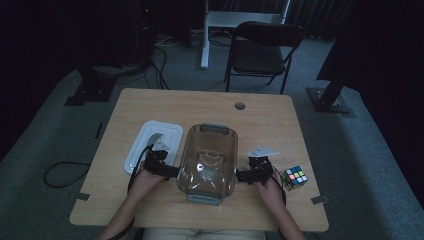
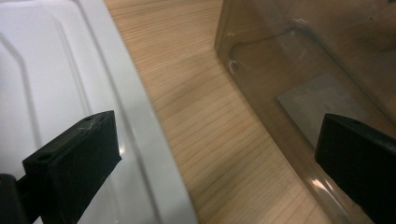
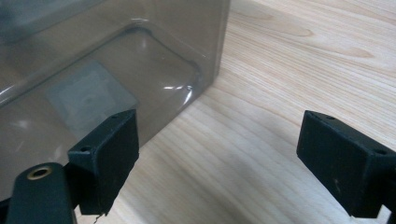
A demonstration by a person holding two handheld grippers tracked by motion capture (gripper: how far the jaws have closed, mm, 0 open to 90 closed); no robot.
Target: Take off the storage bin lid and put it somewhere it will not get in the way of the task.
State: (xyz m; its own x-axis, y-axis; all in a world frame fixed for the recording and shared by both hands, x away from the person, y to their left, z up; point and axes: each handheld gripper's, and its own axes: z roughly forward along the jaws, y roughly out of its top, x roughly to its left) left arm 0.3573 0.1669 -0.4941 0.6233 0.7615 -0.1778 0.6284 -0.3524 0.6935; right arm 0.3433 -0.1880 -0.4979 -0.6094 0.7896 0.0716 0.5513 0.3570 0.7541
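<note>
Clear container [image 1: 207,162] sits mid-table btwn our two grippers, long axis running away from us.
Left gripper [image 1: 167,170] and right gripper [image 1: 243,175] both spread wide, holding nothing, flanking its side walls; contact prob. none, dim view.

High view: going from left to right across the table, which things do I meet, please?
White lid → left gripper → clear container → right gripper → colour cube. All are on or over the wooden table.
</note>
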